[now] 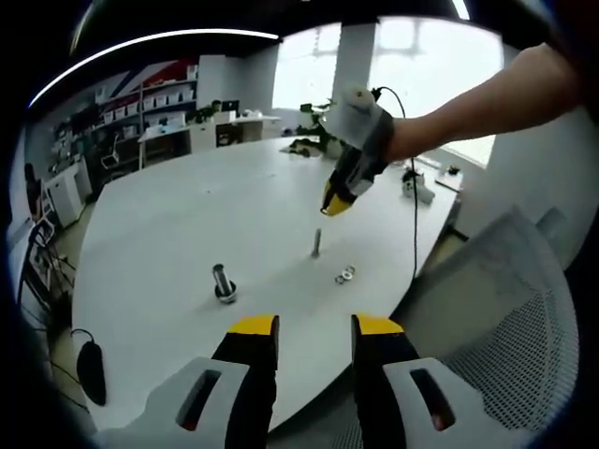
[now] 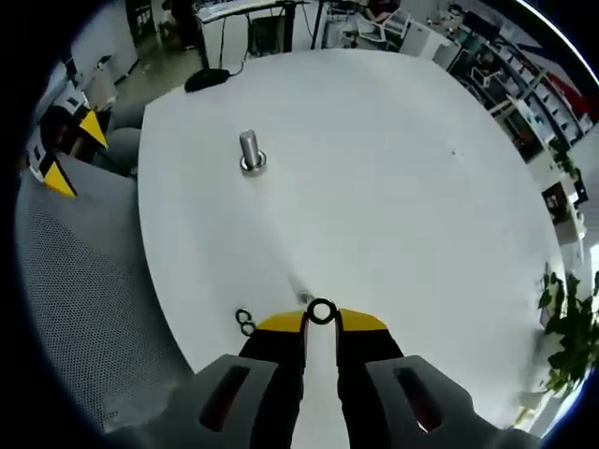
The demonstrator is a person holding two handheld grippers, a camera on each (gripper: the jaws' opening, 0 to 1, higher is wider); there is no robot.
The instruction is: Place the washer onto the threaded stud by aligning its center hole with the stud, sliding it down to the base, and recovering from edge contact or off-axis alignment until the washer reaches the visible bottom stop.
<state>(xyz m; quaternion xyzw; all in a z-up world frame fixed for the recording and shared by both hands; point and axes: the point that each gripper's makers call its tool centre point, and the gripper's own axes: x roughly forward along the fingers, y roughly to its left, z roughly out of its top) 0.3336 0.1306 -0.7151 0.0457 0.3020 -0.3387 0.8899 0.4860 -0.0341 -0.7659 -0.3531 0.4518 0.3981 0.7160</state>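
Dark thin ring washer [image 2: 321,311] pinched at right gripper [image 2: 321,321] tips, twelve o'clock; left gripper [image 1: 314,326] open, holding nothing.

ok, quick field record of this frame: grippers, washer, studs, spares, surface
right gripper: shut on washer, held at the jaw tips above the table
left gripper: open, holding nothing, low at the near table edge
threaded stud: upright on the table, below the right gripper, bare, no washer on it yet
spare washers: two, lying flat side by side near the stud
second stud: thicker, upright in a ring base, apart from the others
table: white, rounded edge
chair: grey mesh, at the table edge
alignment: washer above the stud, exact centring not clear
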